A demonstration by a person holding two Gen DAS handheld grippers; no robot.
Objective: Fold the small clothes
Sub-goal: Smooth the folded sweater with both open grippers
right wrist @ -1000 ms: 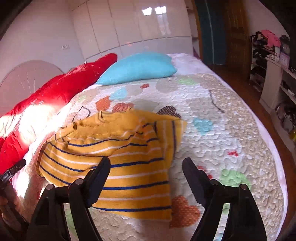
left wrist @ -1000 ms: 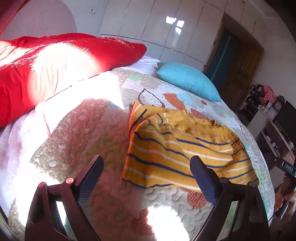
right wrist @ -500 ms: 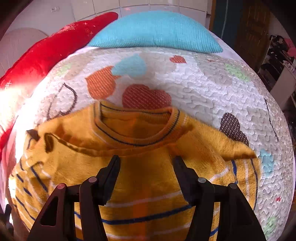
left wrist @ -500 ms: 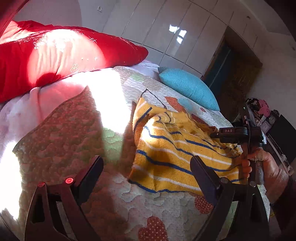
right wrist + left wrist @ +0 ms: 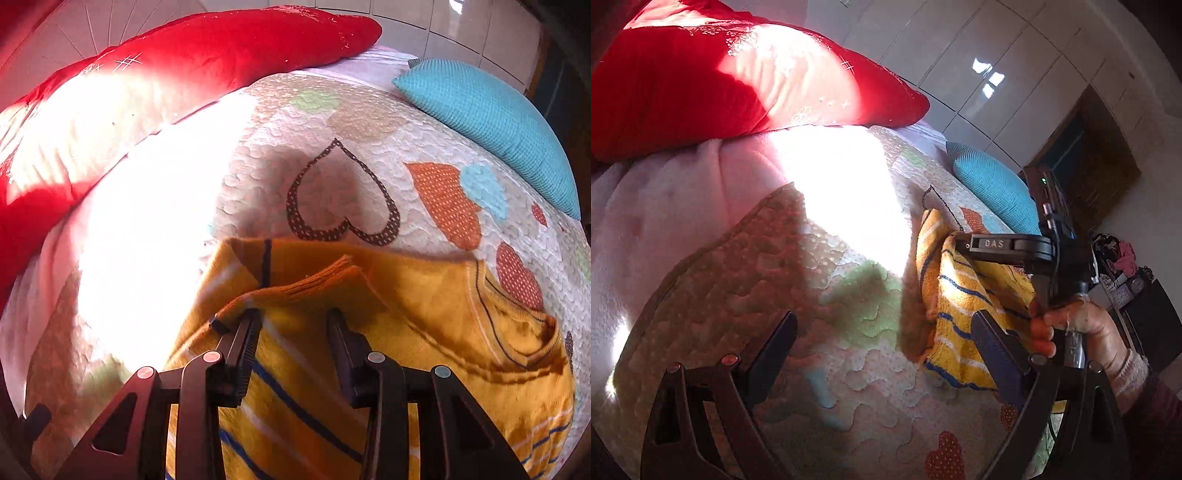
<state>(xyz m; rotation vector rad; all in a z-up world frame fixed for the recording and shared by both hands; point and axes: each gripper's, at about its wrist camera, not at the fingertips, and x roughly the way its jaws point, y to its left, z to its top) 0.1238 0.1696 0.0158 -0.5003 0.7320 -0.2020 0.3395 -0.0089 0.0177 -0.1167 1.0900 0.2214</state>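
While the left tongs (image 5: 882, 354) hang spread wide over the quilt (image 5: 746, 280), the yellow striped sweater (image 5: 424, 325) lies just to their right — the right tongs (image 5: 293, 328), part-spread, straddle its folded sleeve cuff (image 5: 295, 288).

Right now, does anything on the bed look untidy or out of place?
Only the yellow striped sweater looks askew: it lies rumpled on the quilt, with a ribbed cuff folded up over its body, just ahead of the open right hand-held gripper. Nothing looks spilled or damaged.
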